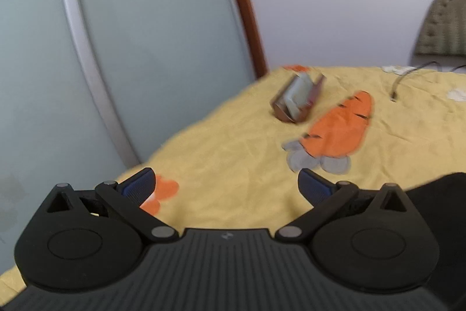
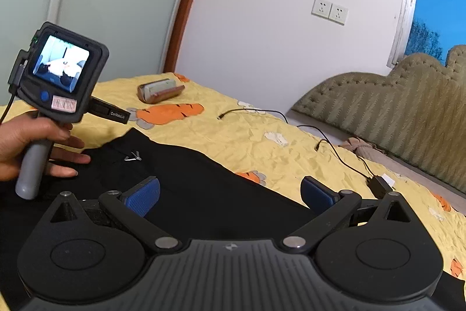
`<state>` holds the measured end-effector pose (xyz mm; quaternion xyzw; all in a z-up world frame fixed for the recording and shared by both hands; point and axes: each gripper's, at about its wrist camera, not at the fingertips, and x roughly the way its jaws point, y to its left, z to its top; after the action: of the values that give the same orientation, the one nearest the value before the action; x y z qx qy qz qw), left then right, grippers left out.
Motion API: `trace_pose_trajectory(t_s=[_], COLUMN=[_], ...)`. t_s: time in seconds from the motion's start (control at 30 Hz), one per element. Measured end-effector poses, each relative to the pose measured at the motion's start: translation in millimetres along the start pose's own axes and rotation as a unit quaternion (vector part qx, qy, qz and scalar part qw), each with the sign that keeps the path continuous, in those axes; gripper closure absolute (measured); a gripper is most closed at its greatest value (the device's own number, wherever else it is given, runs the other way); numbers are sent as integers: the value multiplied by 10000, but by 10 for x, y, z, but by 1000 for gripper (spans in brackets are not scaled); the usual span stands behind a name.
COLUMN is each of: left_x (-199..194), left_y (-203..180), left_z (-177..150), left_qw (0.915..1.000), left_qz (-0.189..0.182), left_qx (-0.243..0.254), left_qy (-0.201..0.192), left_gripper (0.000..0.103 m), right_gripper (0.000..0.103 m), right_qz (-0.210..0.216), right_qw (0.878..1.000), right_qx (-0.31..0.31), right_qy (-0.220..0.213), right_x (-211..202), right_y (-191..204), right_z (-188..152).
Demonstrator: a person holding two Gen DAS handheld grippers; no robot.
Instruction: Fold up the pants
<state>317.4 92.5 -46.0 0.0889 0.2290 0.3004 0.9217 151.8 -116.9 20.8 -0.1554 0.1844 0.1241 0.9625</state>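
Yellow carrot-print bed (image 2: 233,142) fills mid-frame; black pants (image 2: 186,182) lie spread at lower left of the right wrist view. Left gripper (image 1: 227,185) and right gripper (image 2: 230,194) both show fingers wide apart, holding nothing. Fabric looks soft, limp, light; judged best pinched at the waistband edge or hem.
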Motion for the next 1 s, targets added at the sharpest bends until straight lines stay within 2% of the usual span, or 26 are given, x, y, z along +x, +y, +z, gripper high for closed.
trace_pose_trajectory(t_s=[0.13,0.23,0.33,0.4,0.5,0.57,0.7,0.8,0.87,0.9,0.93,1.0], left_x=[98,143,145,164,273,346,371,385,343,319,298,242], left_y=[97,100,-3,-37,5,46,124,186,218,244,286,383], left_z=[-48,-141,-188,-203,-174,-172,-136,-70,-7,31,76,174], left_qw=[9988,9969,9943,9952,9943,9934,9942,9955,9951,9927,9864,9648], left_qz=[106,-151,-330,-197,71,117,301,-3,-342,-728,-1311,-2432], left_qx=[4,272,646,676,547,480,436,626,867,928,969,997], left_qy=[483,722,781,681,911,1031,937,711,336,255,230,62], left_gripper=[0,0,0,0,0,0,0,0,0,0,0,0], right_gripper=[0,0,0,0,0,0,0,0,0,0,0,0], right_qz=[-39,-4,10,67,111,113,145,490,1035,1345,1685,2229], right_qw=[9999,9996,9994,9994,9991,9987,9976,9940,9860,9804,9736,9608], right_qx=[-107,-275,-331,-329,-395,-462,-653,-982,-1302,-1429,-1535,-1644], right_qy=[29,60,100,103,142,188,192,-34,-141,-176,-156,97], right_x=[34,79,173,216,289,355,493,605,707,766,844,1025], right_y=[12,49,87,110,139,142,95,-5,-100,-155,-221,-335], right_z=[9,33,72,95,122,137,200,254,276,283,292,331])
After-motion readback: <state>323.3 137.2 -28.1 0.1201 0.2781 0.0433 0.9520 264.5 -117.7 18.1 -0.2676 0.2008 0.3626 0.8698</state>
